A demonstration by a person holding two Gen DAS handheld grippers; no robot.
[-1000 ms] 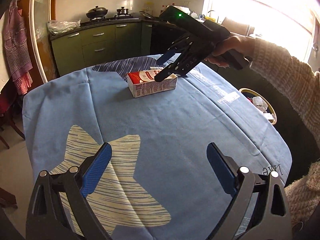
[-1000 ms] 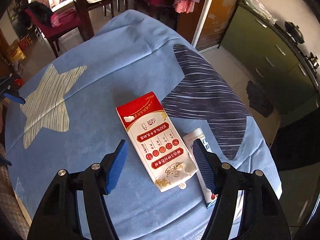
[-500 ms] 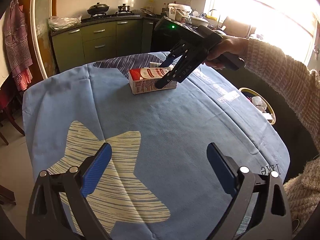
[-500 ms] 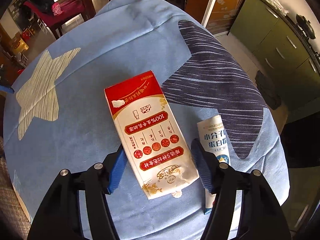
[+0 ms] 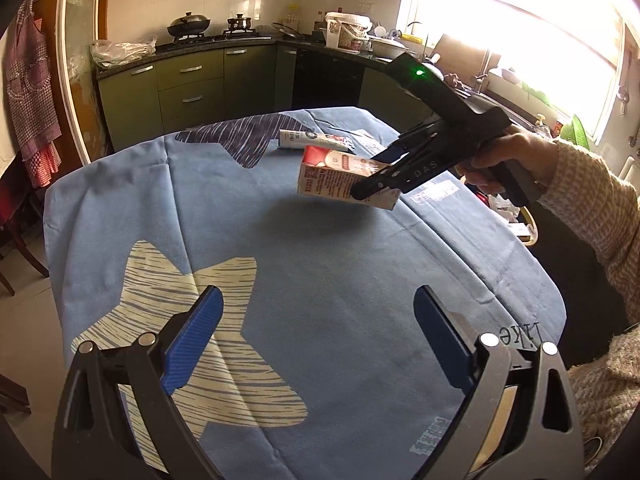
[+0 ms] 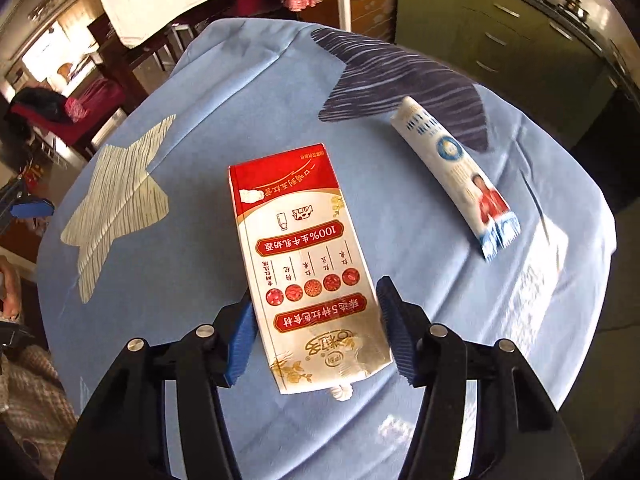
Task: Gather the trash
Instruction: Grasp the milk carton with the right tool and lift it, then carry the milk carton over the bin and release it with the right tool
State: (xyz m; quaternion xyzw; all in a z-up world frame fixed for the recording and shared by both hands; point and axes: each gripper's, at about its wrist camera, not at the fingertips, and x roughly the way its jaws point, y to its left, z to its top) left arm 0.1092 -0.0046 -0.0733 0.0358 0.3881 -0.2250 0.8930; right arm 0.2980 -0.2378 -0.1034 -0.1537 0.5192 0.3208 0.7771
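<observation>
The red-and-white rectangular milk carton (image 6: pixel 306 268) sits lengthwise between the blue pads of my right gripper (image 6: pixel 316 330), and in the left-wrist view it hangs tilted above the blue star-print cloth on the worktop (image 5: pixel 320 264), its shadow lying apart beneath it. My right jaws are closing on its long sides near the sealed end; the pads look to be bearing on the card, though one side seems a touch looser than the other.

To carry it well I should finish the squeeze gently, since I judge an emptied carton will crumple rather than resist, and keep it level so it cannot swing out of a grip taken so near one end. The bin is barely in view past the worktop's edge on my right, so I cannot yet judge the drop.

The carton has a red band at its far end, a white panel with red labels and a row of round red pictures, and gold flourishes by the crimped end.

My left gripper (image 5: pixel 316 344) hovers with jaws wide and empty. A white-and-blue sachet stick (image 6: pixel 454 176) lies on the cloth, well apart from the carton.
</observation>
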